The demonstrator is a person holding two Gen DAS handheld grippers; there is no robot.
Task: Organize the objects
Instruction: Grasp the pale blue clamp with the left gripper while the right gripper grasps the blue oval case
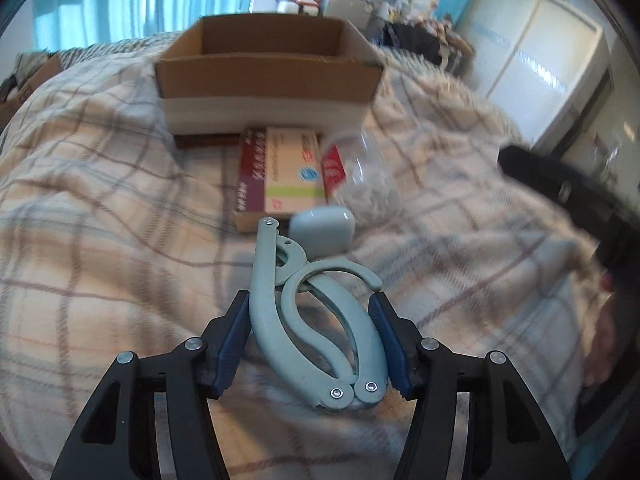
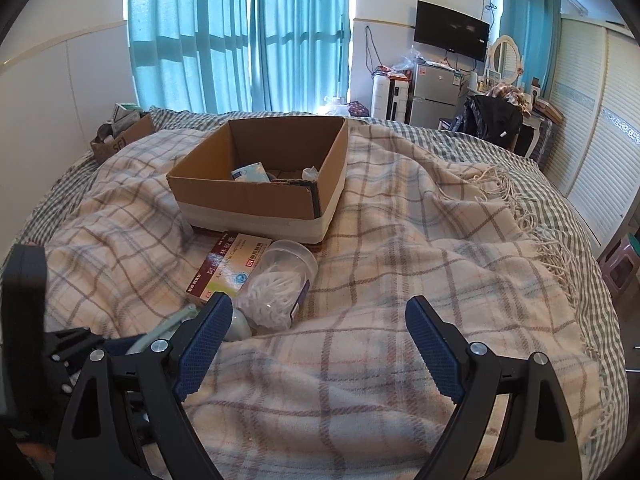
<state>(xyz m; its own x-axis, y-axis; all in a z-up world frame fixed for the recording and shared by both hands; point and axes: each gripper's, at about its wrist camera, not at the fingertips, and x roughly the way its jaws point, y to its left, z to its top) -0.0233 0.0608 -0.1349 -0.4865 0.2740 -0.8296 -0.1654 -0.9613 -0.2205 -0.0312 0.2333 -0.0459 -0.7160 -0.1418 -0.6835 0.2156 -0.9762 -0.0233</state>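
Left hand-held gripper clamps the pale grey-green plastic looped-handle tool above the plaid blanket, near the open cardboard box. Its curved handles could slip out. Right hand-held gripper hangs open, empty.

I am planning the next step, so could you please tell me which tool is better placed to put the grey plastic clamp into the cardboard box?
Left. The left tool already grips the grey clamp, facing the box; the right tool is open and empty.

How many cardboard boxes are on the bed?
2: the large open cardboard box in the middle of the plaid blanket, and a smaller cardboard box at the far left edge. Others may be hidden.
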